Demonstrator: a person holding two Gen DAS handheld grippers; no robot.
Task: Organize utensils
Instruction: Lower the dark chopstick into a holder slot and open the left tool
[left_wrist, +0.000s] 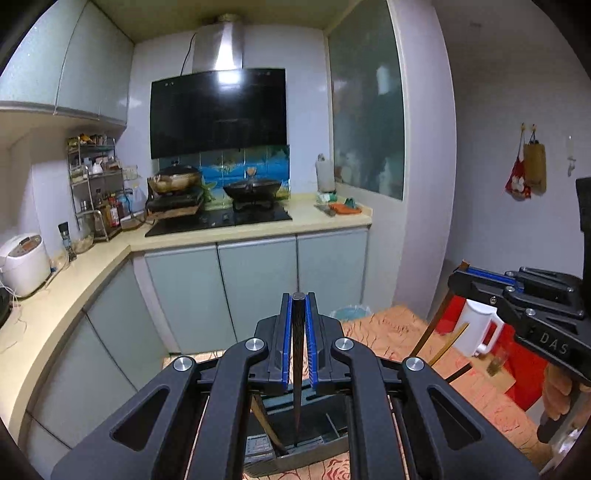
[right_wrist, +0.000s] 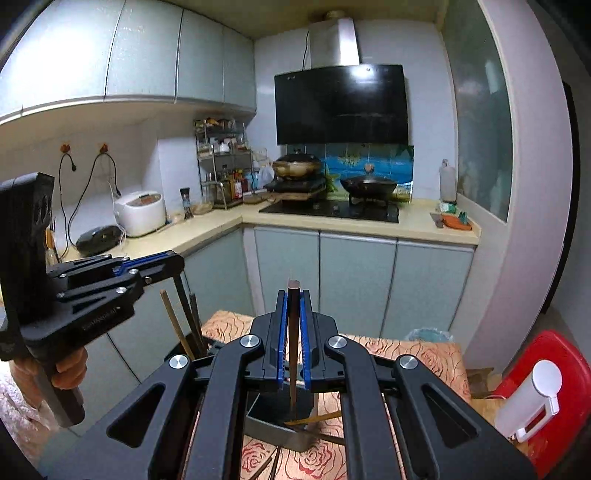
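Observation:
My left gripper (left_wrist: 298, 299) is shut on a black chopstick (left_wrist: 297, 369) that hangs upright, its tip down inside a dark grey utensil holder (left_wrist: 295, 454) on the table. My right gripper (right_wrist: 293, 295) is shut on a dark brown chopstick (right_wrist: 293, 354), also upright, its tip over a grey tray (right_wrist: 275, 430) below. Each gripper shows in the other's view: the right one (left_wrist: 458, 280) at the right, the left one (right_wrist: 177, 260) at the left. Several more chopsticks (right_wrist: 184, 325) stand in the holder beneath the left gripper. Loose chopsticks (right_wrist: 317, 419) lie on the table by the tray.
The table has an orange rose-patterned cloth (right_wrist: 406, 350). A white jug (left_wrist: 476, 328) stands by a red stool (right_wrist: 535, 373) at the right. Kitchen counter (left_wrist: 74, 273), stove with pans (left_wrist: 251, 190) and rice cooker (left_wrist: 24, 262) lie beyond. A bin (left_wrist: 349, 314) stands past the table.

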